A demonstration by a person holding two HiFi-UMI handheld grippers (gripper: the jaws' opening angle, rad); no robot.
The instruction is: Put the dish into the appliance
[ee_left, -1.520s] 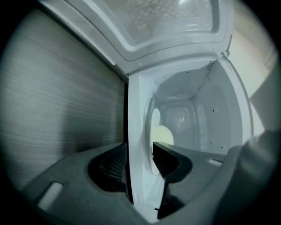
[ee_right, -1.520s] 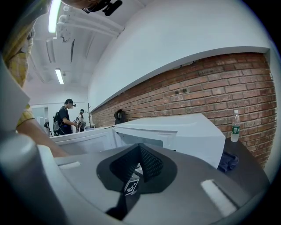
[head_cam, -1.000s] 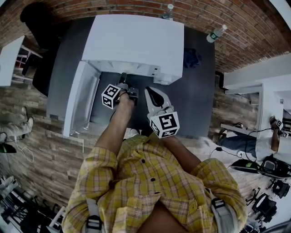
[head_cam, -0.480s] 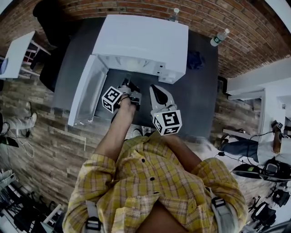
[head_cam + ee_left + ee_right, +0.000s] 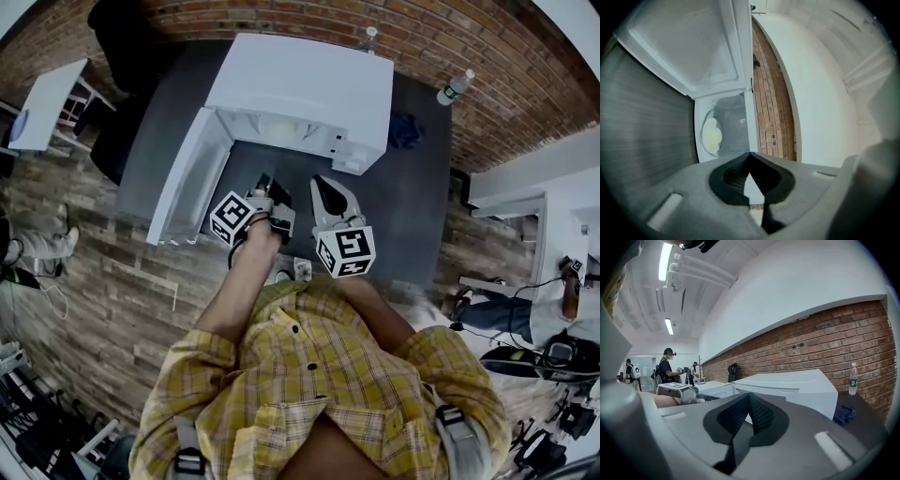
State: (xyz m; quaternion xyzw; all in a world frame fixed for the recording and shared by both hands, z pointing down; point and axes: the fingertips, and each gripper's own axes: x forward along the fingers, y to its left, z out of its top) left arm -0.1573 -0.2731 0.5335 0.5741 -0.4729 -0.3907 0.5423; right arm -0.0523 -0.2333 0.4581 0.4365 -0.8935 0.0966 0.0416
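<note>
Left gripper point(image 5: 750, 155): we note the jaws pressed together with nothing in them, hanging level before the open front of the white box-shaped appliance point(image 5: 300, 89). Right gripper point(image 5: 750, 398): likewise closed and empty, held just beside the left, out of its way. The round pale-yellow dish point(image 5: 712, 136) lies inside the cavity, apart from both grippers. The white door point(image 5: 689, 42) stands swung wide, so we judge only shutting remains. The appliance sits on the dark grey table point(image 5: 412, 202).
</note>
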